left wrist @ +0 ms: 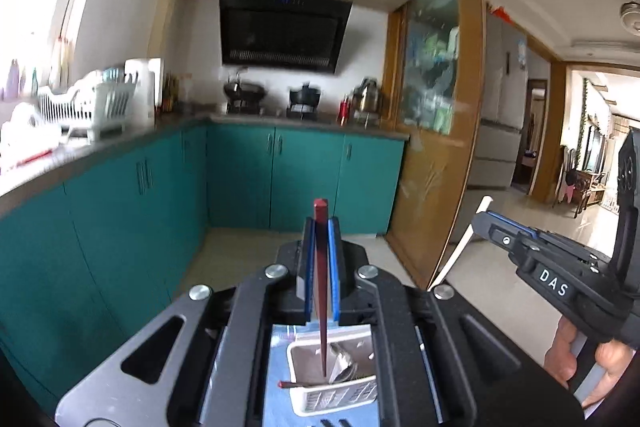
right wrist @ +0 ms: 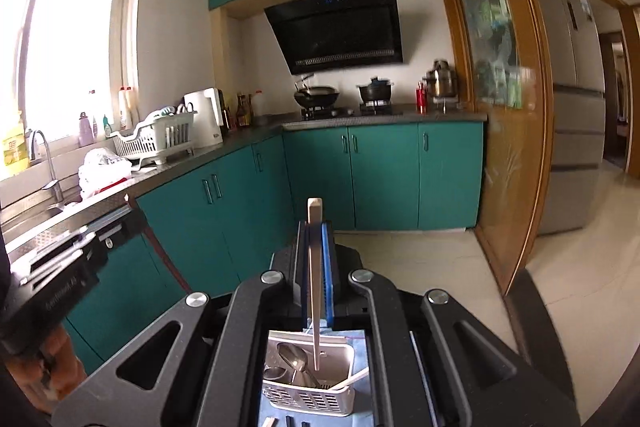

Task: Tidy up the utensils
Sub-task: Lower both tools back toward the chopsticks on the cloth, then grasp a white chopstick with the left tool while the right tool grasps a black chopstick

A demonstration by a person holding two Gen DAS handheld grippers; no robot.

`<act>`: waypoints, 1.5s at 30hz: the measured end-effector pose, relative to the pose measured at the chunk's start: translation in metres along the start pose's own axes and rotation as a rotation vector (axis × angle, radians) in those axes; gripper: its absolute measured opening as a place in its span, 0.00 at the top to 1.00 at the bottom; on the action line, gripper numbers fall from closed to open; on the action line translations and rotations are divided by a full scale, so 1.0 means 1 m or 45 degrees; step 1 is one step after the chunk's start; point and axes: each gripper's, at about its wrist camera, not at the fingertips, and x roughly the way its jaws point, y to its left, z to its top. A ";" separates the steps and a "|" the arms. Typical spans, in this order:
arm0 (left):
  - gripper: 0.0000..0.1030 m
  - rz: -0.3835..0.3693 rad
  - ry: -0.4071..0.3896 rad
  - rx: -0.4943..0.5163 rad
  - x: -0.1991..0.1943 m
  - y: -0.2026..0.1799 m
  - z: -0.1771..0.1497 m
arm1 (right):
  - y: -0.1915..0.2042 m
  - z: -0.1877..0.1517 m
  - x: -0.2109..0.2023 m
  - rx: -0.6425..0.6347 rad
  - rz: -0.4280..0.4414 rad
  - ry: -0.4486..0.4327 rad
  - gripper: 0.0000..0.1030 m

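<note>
Nearest the lens, the left tongs point(left wrist: 320, 227) clamp a dark red chopstick point(left wrist: 321, 267) and the right tongs point(right wrist: 316, 231) a pale chopstick point(right wrist: 315, 267), both poised above the white utensil basket point(right wrist: 308, 397) at six o'clock, spoons point(right wrist: 294, 357) already inside, chopsticks seemingly yet to drop.

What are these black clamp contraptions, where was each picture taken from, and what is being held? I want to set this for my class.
Each is a hand-held two-finger gripper with a camera looking along its fingers; a person's hand squeezes one. One picture comes from the left gripper, shut on a dark red chopstick. The other comes from the right gripper, shut on a pale wooden chopstick. Below sits a white slotted plastic utensil basket holding metal spoons, on a blue cloth. Behind is a teal-cupboard kitchen.
</note>
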 end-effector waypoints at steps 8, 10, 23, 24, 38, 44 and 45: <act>0.94 0.061 0.112 -0.006 0.039 0.010 -0.041 | -0.021 -0.051 0.030 0.058 -0.029 0.103 0.94; 0.94 0.060 0.132 -0.010 0.042 0.010 -0.049 | -0.021 -0.058 0.030 0.046 -0.041 0.108 0.94; 0.65 0.139 0.050 -0.055 -0.033 0.036 -0.071 | -0.032 -0.095 -0.058 0.065 -0.032 -0.019 0.63; 0.61 0.145 0.053 -0.057 -0.043 0.039 -0.078 | -0.033 -0.103 -0.070 0.064 -0.019 -0.016 0.63; 0.60 0.011 0.949 0.102 0.010 0.030 -0.293 | -0.021 -0.286 0.006 0.103 -0.064 0.794 0.63; 0.58 -0.019 0.965 0.131 0.010 0.024 -0.303 | -0.002 -0.310 0.022 0.052 -0.052 0.887 0.63; 0.56 -0.013 0.965 0.132 0.010 0.025 -0.303 | -0.001 -0.313 0.024 0.053 -0.056 0.901 0.63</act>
